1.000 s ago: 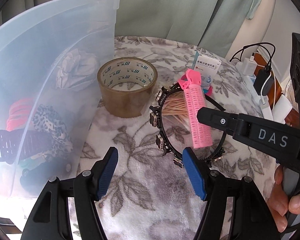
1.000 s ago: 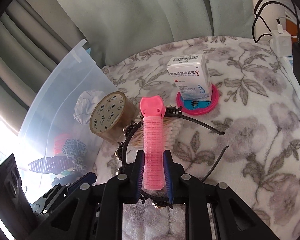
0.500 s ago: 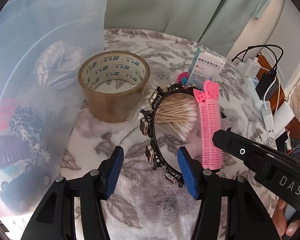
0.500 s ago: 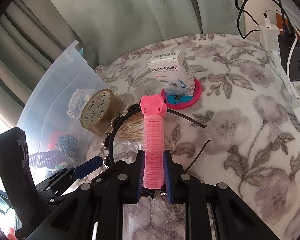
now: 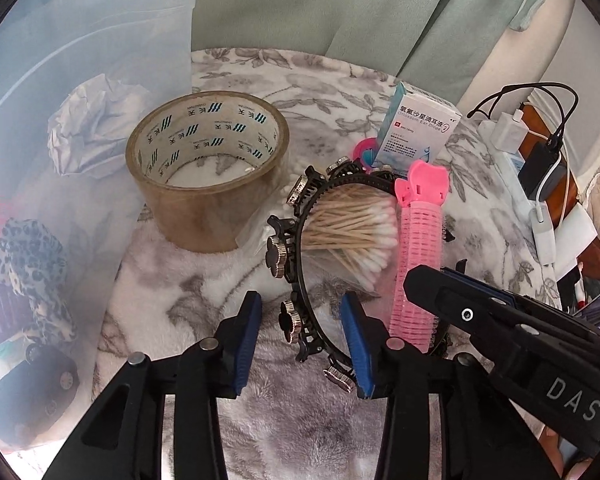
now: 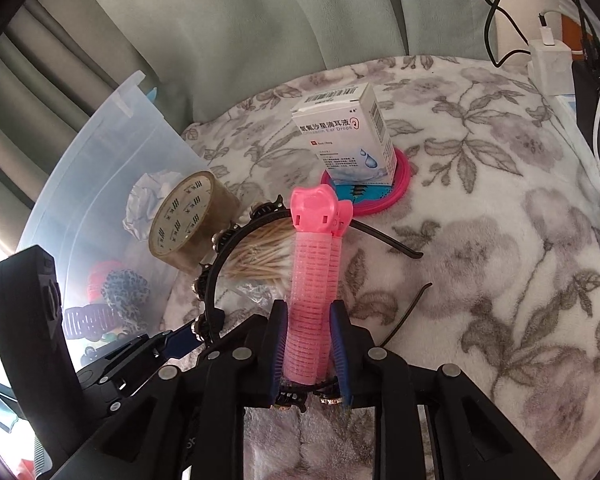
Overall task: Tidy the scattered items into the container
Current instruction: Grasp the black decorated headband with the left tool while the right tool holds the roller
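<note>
- The right hand-held gripper (image 6: 309, 350) is squeezing the pink plastic hair roller (image 6: 310, 280).
- The left hand-held gripper (image 5: 300, 330), half open and just closing, is straddling the black studded headband (image 5: 290, 280) beside the roller.
- Next: pinch the headband, lift both into the clear plastic box (image 5: 80, 40).

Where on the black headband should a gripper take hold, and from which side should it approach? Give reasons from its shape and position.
Grip the thin arc of the headband between two studs, from above. It lies flat on the blanket, so only a top approach lets one finger go inside the arc and one outside. The left gripper, its jaws just closing, already straddles that spot. Elsewhere the cotton swabs and pink roller crowd the band.
</note>
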